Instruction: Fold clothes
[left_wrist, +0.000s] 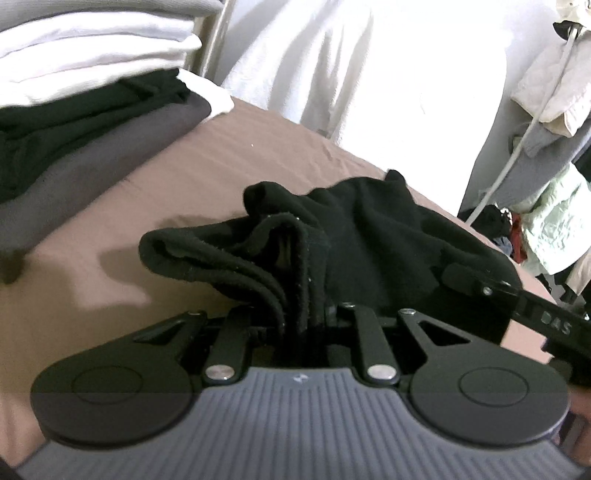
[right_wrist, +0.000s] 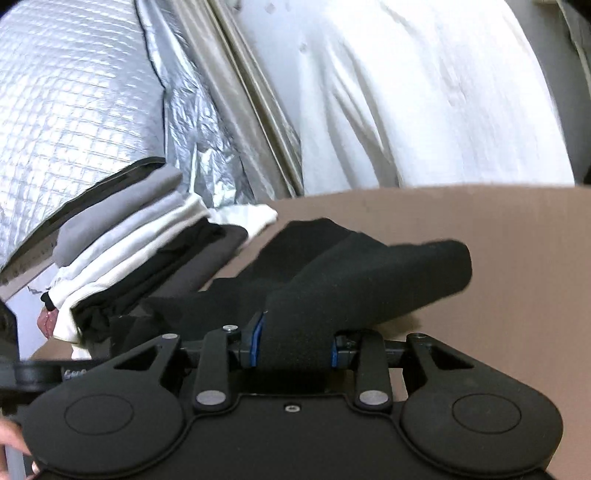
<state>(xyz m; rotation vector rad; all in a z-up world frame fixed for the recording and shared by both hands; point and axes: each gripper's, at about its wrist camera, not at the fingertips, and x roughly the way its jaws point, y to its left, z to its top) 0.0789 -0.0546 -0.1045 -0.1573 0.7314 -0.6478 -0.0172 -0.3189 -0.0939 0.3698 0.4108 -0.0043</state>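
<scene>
A black garment (left_wrist: 369, 240) lies bunched on the brown bed sheet (left_wrist: 184, 177). My left gripper (left_wrist: 299, 314) is shut on several folded layers of its edge, which rise between the jaws. My right gripper (right_wrist: 295, 347) is shut on another thick fold of the same black garment (right_wrist: 369, 280), which sticks out forward and to the right above the sheet (right_wrist: 480, 240). The right gripper's body also shows at the right edge of the left wrist view (left_wrist: 535, 314). Both grippers' fingertips are hidden by the cloth.
A stack of folded clothes (left_wrist: 74, 110), white, black and grey, sits at the left on the bed; it also shows in the right wrist view (right_wrist: 147, 251). White fabric (left_wrist: 369, 66) hangs behind the bed. A silver quilted cover (right_wrist: 74, 110) stands left. Hanging clothes (left_wrist: 546, 110) are at far right.
</scene>
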